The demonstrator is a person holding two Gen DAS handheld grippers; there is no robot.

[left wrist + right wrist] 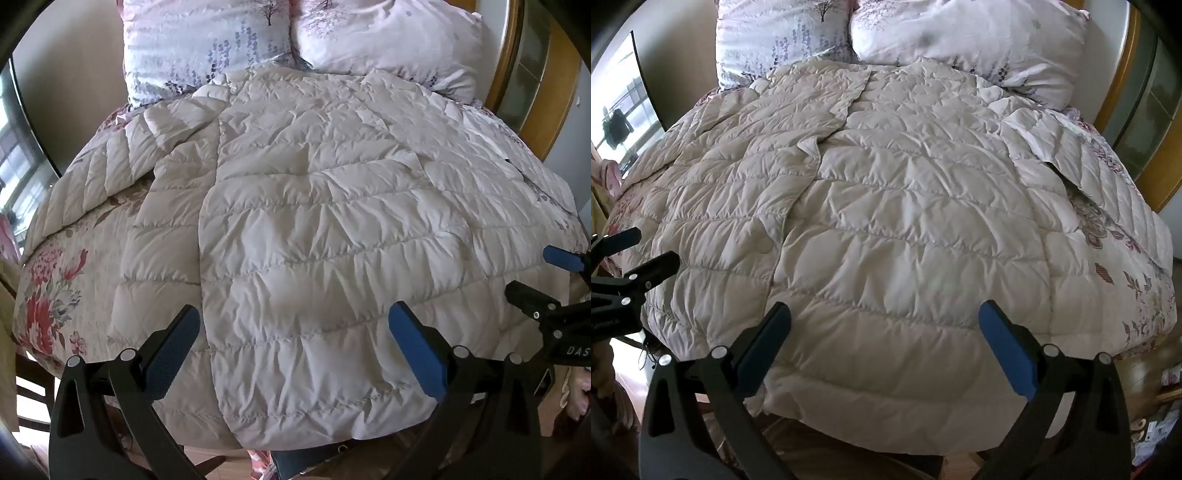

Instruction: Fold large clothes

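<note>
Scene: A cream quilted coat (314,229) lies spread front-up across a bed (48,295) with a floral cover, its collar end up by two pillows (207,48) at the head and its hem hanging over the near edge.
Coat: The front panels overlap along a seam running from hem to collar; the sleeves lie out to either side, one slanting off toward the window side, the other toward the wooden frame side.
Left claw: The left claw (295,350) hovers over the hem, tilted steeply down, jaws spread wide, nothing between the blue pads.
Right claw: The right claw (886,347) stands just beside it over the same hem, likewise wide and empty; each claw shows at the edge of the other's view.
Step in hand: By the look of it, the very start of the fold: the coat is laid out, no fold yet made, both claws poised above the near edge.
Next move: Probably a grip on a side or a sleeve, to bring it in across the body. That calls for lowering a claw onto the puffy fabric and closing on one layer at an edge.
Risk: The slick, padded shell may slip from the pads or drag the floral cover with it.
</note>
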